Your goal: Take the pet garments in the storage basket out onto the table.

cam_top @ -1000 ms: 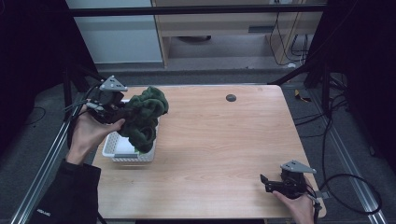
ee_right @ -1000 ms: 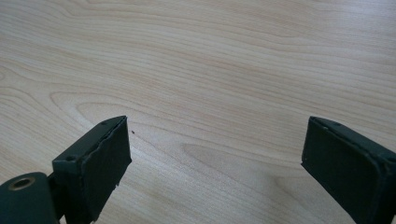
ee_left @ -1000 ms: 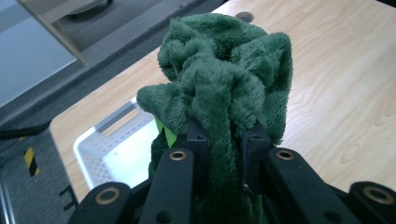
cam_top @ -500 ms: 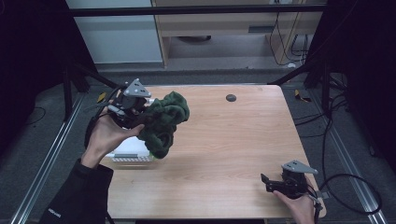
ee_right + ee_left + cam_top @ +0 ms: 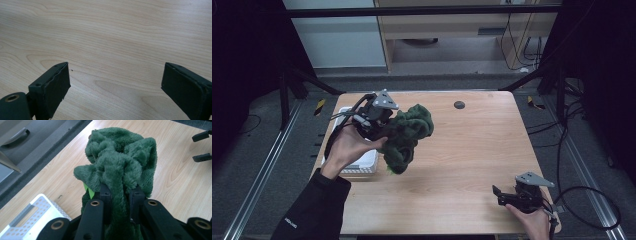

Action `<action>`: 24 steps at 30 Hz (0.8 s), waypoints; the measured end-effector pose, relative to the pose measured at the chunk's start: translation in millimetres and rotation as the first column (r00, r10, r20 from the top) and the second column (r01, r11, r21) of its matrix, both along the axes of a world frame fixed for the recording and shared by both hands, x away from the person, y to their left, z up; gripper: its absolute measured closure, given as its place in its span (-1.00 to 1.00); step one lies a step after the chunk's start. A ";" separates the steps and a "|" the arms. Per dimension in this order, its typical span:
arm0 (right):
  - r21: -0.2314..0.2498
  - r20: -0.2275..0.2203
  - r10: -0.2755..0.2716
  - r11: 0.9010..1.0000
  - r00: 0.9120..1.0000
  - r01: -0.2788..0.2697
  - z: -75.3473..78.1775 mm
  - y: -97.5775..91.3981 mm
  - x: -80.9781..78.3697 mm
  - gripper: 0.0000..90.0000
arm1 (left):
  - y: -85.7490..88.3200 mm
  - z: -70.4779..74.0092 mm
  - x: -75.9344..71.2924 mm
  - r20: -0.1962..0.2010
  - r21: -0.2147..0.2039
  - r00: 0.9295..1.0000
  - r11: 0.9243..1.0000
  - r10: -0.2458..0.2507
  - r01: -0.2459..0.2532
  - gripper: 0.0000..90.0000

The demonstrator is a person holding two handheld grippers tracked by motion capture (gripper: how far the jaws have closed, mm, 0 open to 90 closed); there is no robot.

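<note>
High view: left tool (image 5: 388, 131) lifts green cloth (image 5: 408, 136); right tool (image 5: 501, 195) low, open.

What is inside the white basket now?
The white basket looks empty where its perforated floor shows. The left gripper, its hand and the fuzzy green cloth hide the rest.

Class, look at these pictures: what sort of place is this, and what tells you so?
Probably a lab or recording workspace: a bare wooden table inside a dark metal frame, loose cables on the floor, and hand-held grippers, the left gripper clamping a green towel.
</note>
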State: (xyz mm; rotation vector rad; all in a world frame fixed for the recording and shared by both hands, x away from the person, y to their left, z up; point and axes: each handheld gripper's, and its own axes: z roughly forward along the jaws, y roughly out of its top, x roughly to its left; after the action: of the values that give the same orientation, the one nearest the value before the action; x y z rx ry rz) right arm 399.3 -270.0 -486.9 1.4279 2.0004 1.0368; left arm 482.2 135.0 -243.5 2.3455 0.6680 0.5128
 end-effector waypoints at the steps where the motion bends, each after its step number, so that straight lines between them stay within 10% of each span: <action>1: -0.001 0.000 0.000 1.000 1.000 0.000 -0.1 -0.1 -0.1 -0.81 | -2.3 -1.0 0.5 -0.004 0.002 1.000 1.000 -0.005 0.005 0.73; 24: -0.001 0.009 -0.002 1.000 1.000 0.002 -0.5 -2.0 -0.9 -0.81 | -63.4 -38.2 18.4 -0.071 0.051 0.993 0.994 -0.094 0.097 0.73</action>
State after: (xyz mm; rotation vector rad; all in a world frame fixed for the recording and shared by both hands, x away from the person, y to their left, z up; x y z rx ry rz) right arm 398.4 -272.0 -487.5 1.4218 1.9931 1.0389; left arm 500.6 71.6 -281.7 2.4420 0.5763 0.4141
